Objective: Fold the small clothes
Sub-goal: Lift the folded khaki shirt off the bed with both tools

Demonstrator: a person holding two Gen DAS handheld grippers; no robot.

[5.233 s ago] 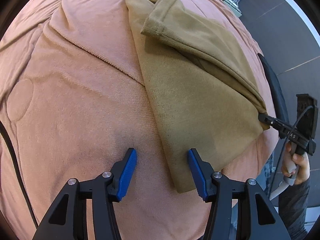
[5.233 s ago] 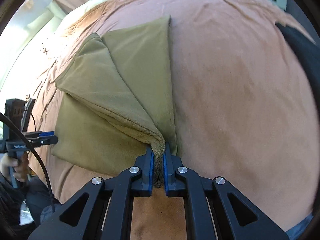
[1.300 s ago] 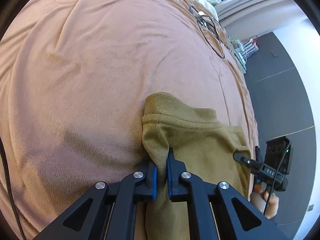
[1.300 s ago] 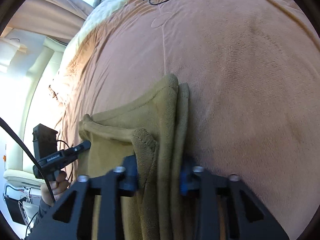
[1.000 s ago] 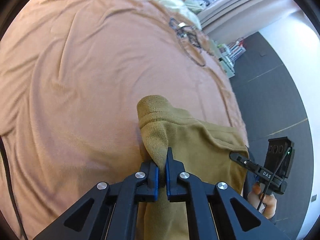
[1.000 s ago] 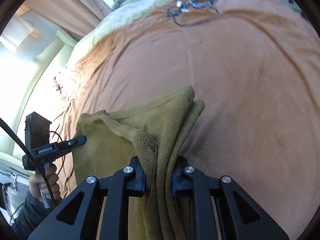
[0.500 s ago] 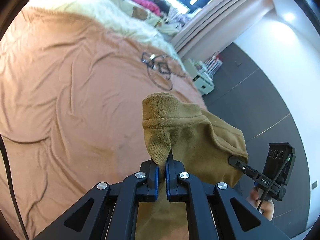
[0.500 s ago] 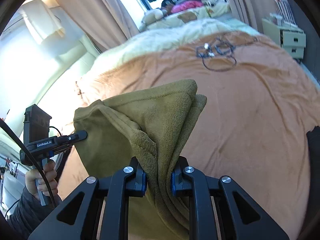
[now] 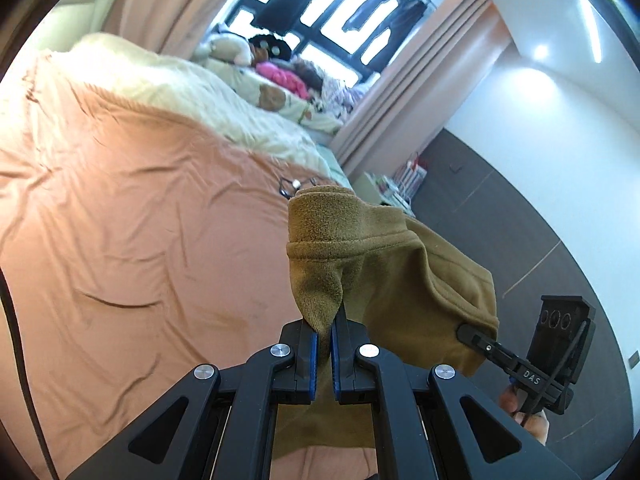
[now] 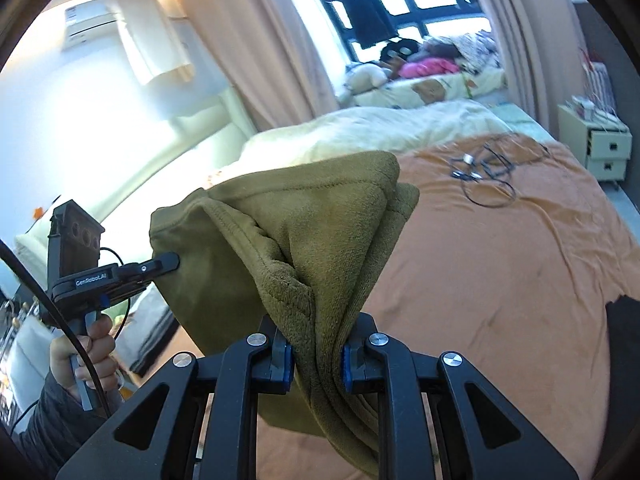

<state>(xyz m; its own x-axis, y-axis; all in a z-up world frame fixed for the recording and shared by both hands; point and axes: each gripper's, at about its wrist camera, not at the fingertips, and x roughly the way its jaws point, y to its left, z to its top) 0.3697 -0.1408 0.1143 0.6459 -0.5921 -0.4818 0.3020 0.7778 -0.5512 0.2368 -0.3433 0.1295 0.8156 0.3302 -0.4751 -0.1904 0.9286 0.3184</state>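
Olive garment held aloft between two grippers, above the bed.

Nearest, the left gripper (image 9: pixel 325 334) pinches a thin corner of the olive garment (image 9: pixel 384 264), pads almost together; the right gripper (image 10: pixel 316 354) clamps a thicker bunch of folded layers (jaws further apart). The cloth hangs clear of the peach blanket (image 9: pixel 120 216). Beyond lie a tangled black cable (image 10: pixel 490 174), a cream duvet (image 10: pixel 372 130) and curtains (image 10: pixel 256 40).
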